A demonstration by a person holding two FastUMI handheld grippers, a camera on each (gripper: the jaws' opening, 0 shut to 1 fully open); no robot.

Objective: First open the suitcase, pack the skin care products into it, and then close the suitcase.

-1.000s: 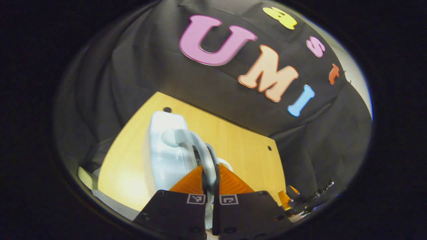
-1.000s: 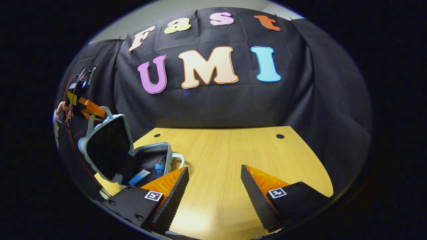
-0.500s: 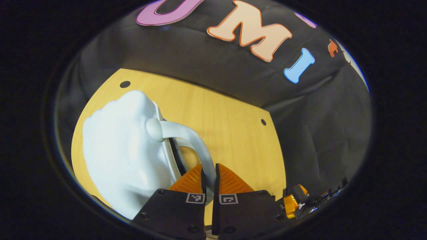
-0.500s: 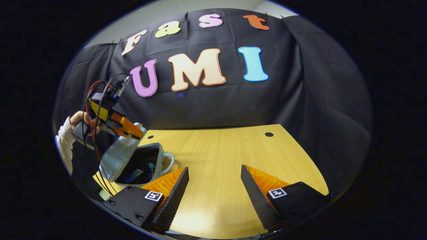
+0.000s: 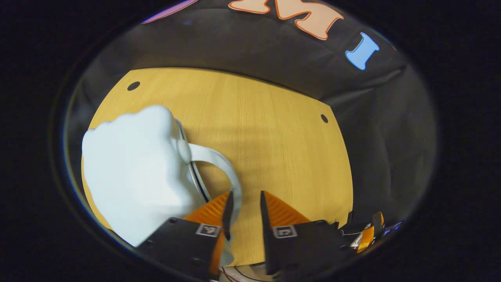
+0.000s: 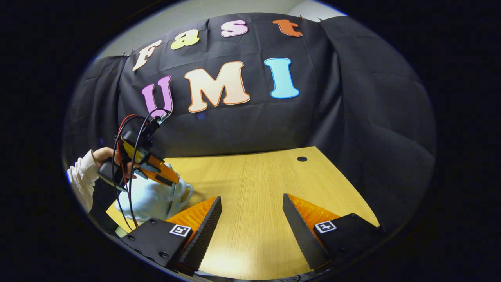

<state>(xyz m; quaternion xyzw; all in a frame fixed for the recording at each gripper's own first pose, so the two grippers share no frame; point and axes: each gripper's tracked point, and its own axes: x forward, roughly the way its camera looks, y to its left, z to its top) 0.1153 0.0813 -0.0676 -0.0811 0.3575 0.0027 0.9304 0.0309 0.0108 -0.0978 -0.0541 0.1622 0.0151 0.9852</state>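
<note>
The small pale suitcase (image 5: 135,176) lies flat near the left edge of the wooden table (image 5: 274,149), lid down, so the closing step looks all but finished and the packing appears done, though nothing inside can be checked with the lid shut. In the left gripper view, the left gripper (image 5: 244,203) sits over the case's curved handle (image 5: 219,160), with a narrow gap between its 2 fingers; the handle runs down past the inner face of 1 finger, but the other finger stands clear of it, so the handle is no longer pinched. The right gripper view shows the same gripper from afar, held by a person's hand (image 6: 102,156) in a white sleeve (image 6: 80,178), low over the case (image 6: 150,197) at the table's left edge. The right gripper (image 6: 252,213) hovers above the near edge of the table with its fingers spread wide and nothing between them, well apart from the case. My judgement: the lid has been lowered and the handle is being let go. The next move calls for drawing the left gripper back off the handle without dragging the light case, and perhaps a press on the lid if the seam has not seated; the seam is too blurred to tell.
</note>
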